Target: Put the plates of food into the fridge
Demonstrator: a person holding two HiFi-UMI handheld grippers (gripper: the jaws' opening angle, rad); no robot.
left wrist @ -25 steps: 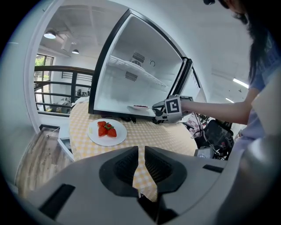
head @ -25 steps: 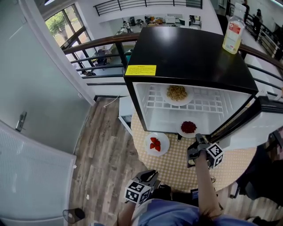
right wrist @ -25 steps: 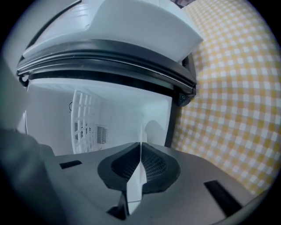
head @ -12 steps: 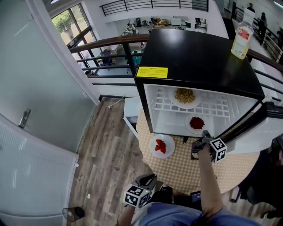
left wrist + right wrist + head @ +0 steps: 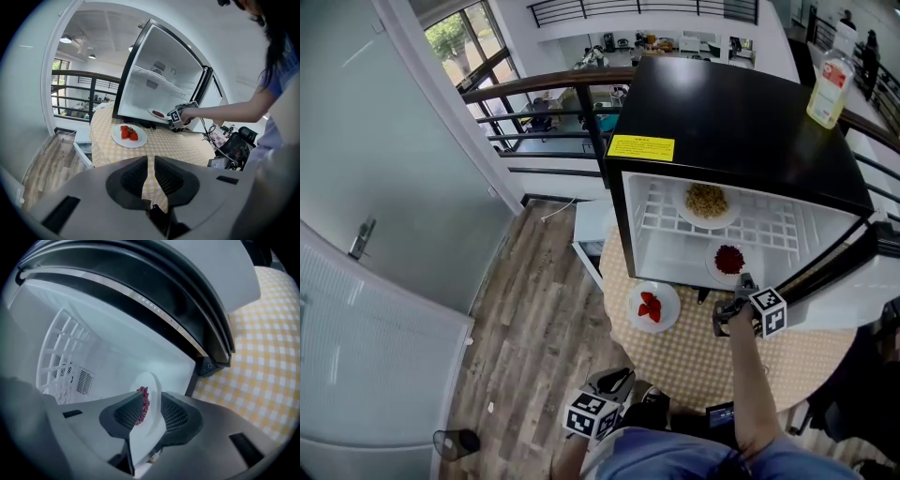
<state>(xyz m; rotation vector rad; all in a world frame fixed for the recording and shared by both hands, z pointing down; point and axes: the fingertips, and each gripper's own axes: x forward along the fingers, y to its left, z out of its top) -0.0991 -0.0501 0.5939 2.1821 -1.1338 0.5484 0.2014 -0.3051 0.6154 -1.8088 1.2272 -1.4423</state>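
The right gripper (image 5: 151, 396) has just been opening. Its ribbed black pads now stand apart on either side of the thin rim of the plate of dark red food (image 5: 729, 261) and no longer press on it. That plate rests on the floor of the mini fridge (image 5: 722, 112), near the front lip and to the right. The plate of noodles (image 5: 707, 202) sits above it on the wire shelf (image 5: 769, 225). The strawberry plate (image 5: 653, 307) is not in yet; it lies on the checked tablecloth (image 5: 703, 347), just in front of the fridge on the left.

We see the main risk in the withdrawal. If the gripper backs out crooked, a pad could hook the rim and drag the plate over the lip or tilt it so the loose food spills. We also judge that a plate left this far forward might foul the open door (image 5: 848, 291) on the right when it swings shut.

The plates are round, shallow, white and glossy, so we expect them to slip easily. The shelf is a white coated grid, the liner smooth white plastic, and the casing shiny black. The cloth is soft yellow-and-white check and could bunch under a sliding plate.

The left gripper (image 5: 151, 173) hangs near us over the table edge, its jaws a narrow slit apart with nothing between them.
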